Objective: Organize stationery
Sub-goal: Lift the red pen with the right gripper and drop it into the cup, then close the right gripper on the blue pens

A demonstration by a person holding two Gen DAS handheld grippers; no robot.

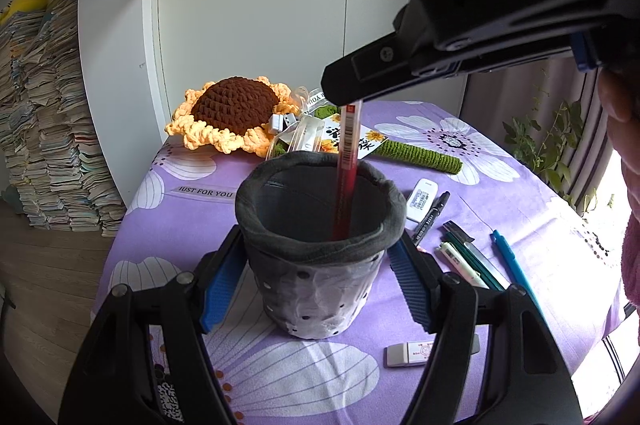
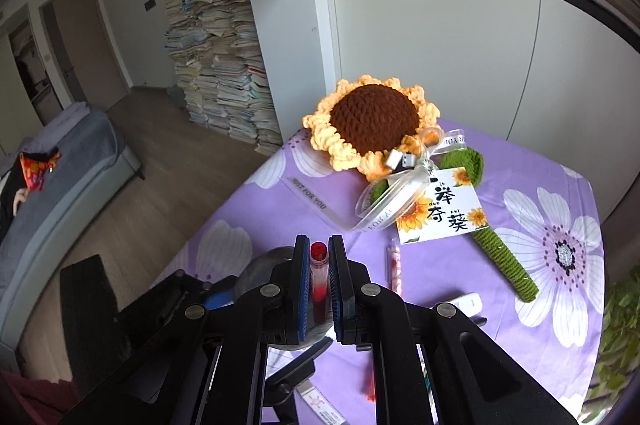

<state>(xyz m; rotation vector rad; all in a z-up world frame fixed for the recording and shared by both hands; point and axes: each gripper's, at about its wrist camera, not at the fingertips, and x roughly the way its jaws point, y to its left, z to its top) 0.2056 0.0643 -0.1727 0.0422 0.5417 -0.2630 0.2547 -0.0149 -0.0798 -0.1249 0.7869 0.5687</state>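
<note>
Grey felt-lined pen cup [image 1: 320, 249] holds one red pen [image 1: 347, 169].

Matt felt pen pot [image 1: 316, 221] — glossy plastic pen [image 1: 347, 161]

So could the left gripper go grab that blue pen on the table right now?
Probably not yet. The left gripper is shut around the pen cup, so it is busy. The blue pen lies in the open, nothing covering it, once the cup is let go.

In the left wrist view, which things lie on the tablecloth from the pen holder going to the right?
Pen holder → white eraser → black marker → white-green pen → blue pen.
</note>
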